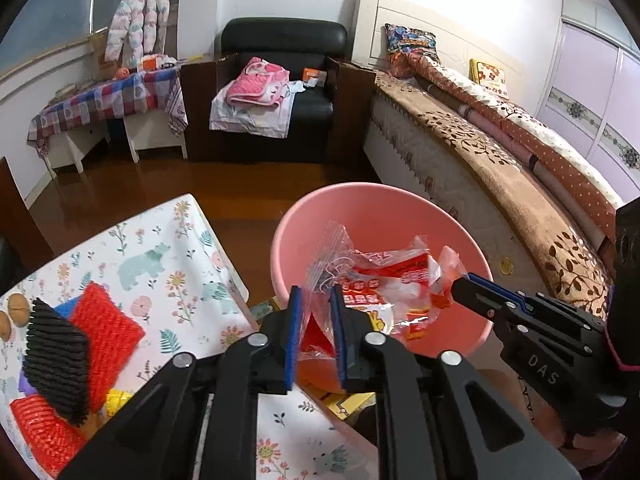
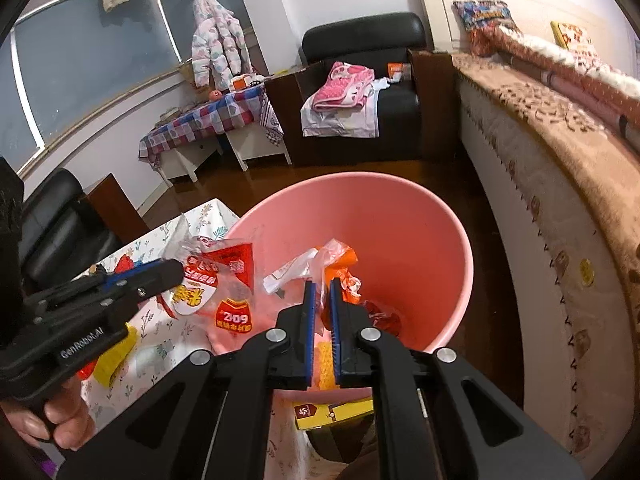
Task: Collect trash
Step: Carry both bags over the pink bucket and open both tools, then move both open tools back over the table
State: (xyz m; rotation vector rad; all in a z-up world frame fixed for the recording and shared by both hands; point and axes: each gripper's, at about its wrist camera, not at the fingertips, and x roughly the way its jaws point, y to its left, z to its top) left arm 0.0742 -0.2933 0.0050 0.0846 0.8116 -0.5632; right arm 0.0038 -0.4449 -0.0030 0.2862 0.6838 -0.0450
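Observation:
A pink bin [image 1: 320, 216] [image 2: 400, 208] stands on the floor beside the table. My left gripper [image 1: 316, 304] is shut on a clear and red plastic bag [image 1: 384, 284] and holds it over the bin's near rim; the bag also shows in the right wrist view [image 2: 224, 276]. My right gripper [image 2: 321, 292] is shut on a clear and orange wrapper [image 2: 336, 264] over the bin. In the left wrist view the right gripper [image 1: 460, 286] reaches in from the right. In the right wrist view the left gripper [image 2: 176, 272] reaches in from the left. Red wrappers [image 2: 384, 316] lie inside the bin.
The table [image 1: 168, 264] with a floral cloth holds red mesh pads [image 1: 108, 320], a black pad [image 1: 56, 356] and walnuts [image 1: 18, 308]. A yellow box [image 2: 332, 412] lies below the bin. A bed [image 1: 500, 168] is to the right, a black armchair [image 1: 280, 92] behind.

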